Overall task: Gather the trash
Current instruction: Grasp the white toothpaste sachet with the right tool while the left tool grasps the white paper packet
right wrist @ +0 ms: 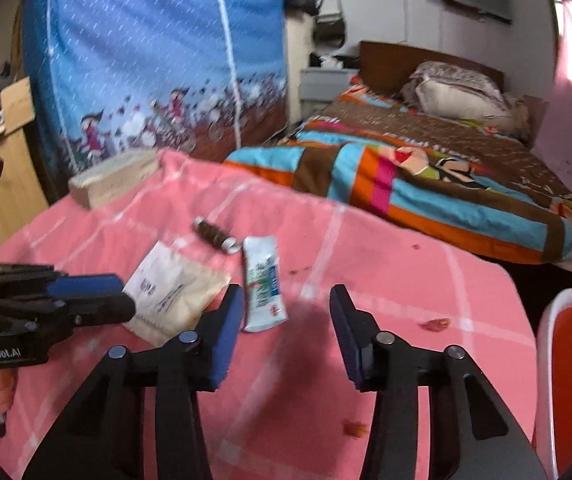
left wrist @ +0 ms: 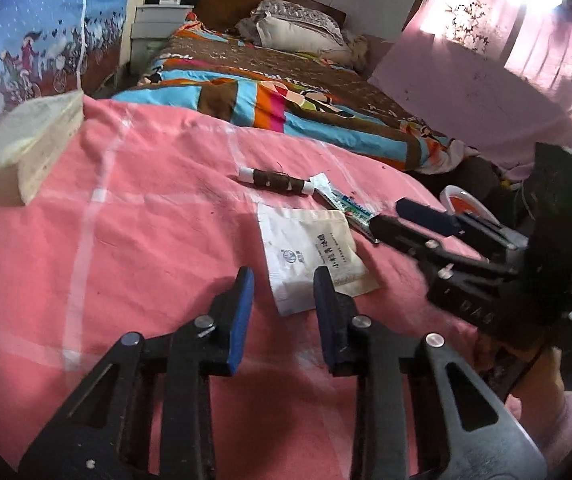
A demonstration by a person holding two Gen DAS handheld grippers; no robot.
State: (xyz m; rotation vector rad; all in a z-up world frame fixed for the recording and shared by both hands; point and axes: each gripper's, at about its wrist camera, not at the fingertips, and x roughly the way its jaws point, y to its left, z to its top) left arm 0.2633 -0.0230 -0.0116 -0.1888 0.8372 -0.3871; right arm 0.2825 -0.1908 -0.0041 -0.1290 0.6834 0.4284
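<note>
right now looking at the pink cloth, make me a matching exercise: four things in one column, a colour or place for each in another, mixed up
Things:
1. spool
2. sachet
3. tube
4. box

Descriptions:
A. white and cream flat packet with printed text, nearest the left gripper
B. brown thread wound between white ends
C. pale block at the far left corner of the cloth
D. squeezed flat, white with green and blue print, just ahead of the right gripper

Pairs: 1-B, 2-A, 3-D, 4-C
</note>
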